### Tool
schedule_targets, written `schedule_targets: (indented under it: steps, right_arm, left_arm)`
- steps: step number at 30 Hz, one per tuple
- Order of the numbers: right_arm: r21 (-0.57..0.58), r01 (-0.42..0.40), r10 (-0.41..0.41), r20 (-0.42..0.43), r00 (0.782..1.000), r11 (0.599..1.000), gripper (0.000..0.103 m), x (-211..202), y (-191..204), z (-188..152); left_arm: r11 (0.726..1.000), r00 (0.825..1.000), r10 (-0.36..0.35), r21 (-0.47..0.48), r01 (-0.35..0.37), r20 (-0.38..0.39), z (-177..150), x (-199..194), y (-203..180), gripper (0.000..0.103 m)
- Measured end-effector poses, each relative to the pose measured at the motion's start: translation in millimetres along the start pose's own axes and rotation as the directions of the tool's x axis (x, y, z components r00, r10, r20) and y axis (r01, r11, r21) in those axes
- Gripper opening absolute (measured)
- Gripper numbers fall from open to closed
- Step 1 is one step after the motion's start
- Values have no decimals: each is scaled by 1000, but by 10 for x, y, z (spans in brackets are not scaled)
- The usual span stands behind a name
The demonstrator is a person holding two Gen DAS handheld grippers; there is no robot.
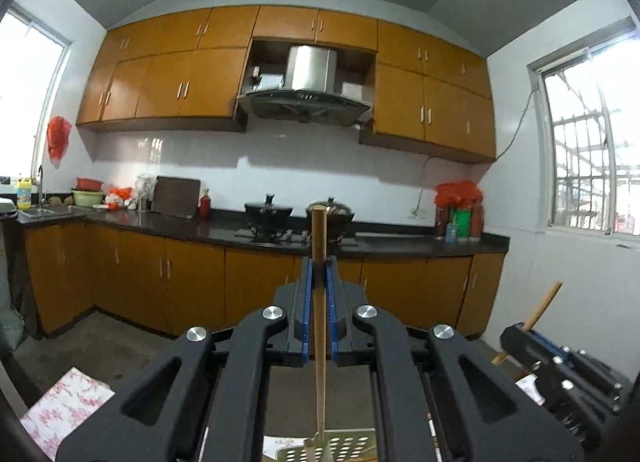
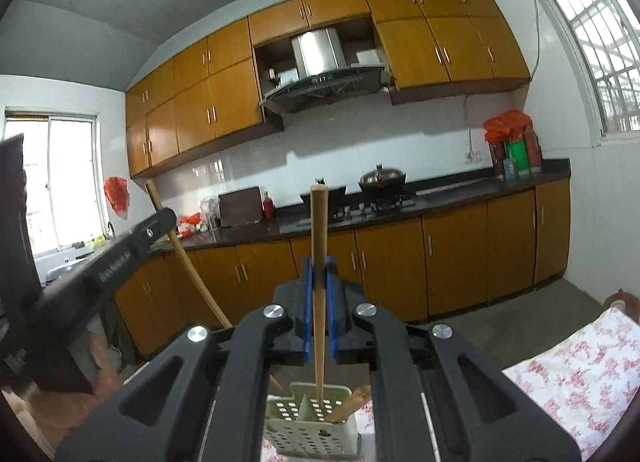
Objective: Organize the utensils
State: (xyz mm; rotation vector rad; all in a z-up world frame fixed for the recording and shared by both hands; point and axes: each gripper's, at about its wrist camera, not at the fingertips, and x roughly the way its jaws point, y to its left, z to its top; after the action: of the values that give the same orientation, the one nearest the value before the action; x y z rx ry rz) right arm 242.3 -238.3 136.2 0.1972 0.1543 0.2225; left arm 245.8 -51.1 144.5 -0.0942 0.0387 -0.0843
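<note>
I hold one wooden chopstick in each hand-held gripper, and both point up, with the thin end down toward the holder. My right hand-held gripper [image 2: 319, 274] is closed on its chopstick [image 2: 319, 262], and the tip of this chopstick hangs just above the perforated utensil holder [image 2: 312, 428], over one of its compartments. Some other chopsticks [image 2: 352, 404] already lean inside the holder, to the right of my tip. My left hand-held gripper [image 1: 319, 274] is closed on the second chopstick [image 1: 319, 262], whose tip is near the rim of the same holder [image 1: 344, 446].

I think several things could go wrong. The grip is only on a thin round stick, so it may turn or slip between the blue pads if I lower it too quickly. The tip may hit the divider or the rim and push the light holder over on the flowered cloth [image 2: 576, 366]. The two hand-held grippers are close above the holder, so they may knock each other.

About writing: on the side of the left hand-held gripper, seen from the right wrist view, there is small white print, but I cannot read it.
</note>
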Motion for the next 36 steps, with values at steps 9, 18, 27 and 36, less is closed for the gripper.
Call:
schedule_targets:
  steps: [9,18,27,36]
  right_arm:
    - [-3,-12,12,-82,997,1000,9,163,16,-287]
    - [-38,-4,3,-24,1000,999,38,-253,160,-68]
    - [-100,82,-83,-1,997,992,99,-1202,329,-276]
    - [-161,133,-155,-137,978,978,99,-1665,548,-1036]
  left_arm:
    - [998,995,-30,-54,25,-98,-298,69,157,8]
    - [994,993,-26,-110,13,-119,-52,-231,408,56]
    - [999,992,49,15,-47,-113,-115,-1259,596,101]
    - [988,982,124,112,-108,-140,-640,-2034,536,101]
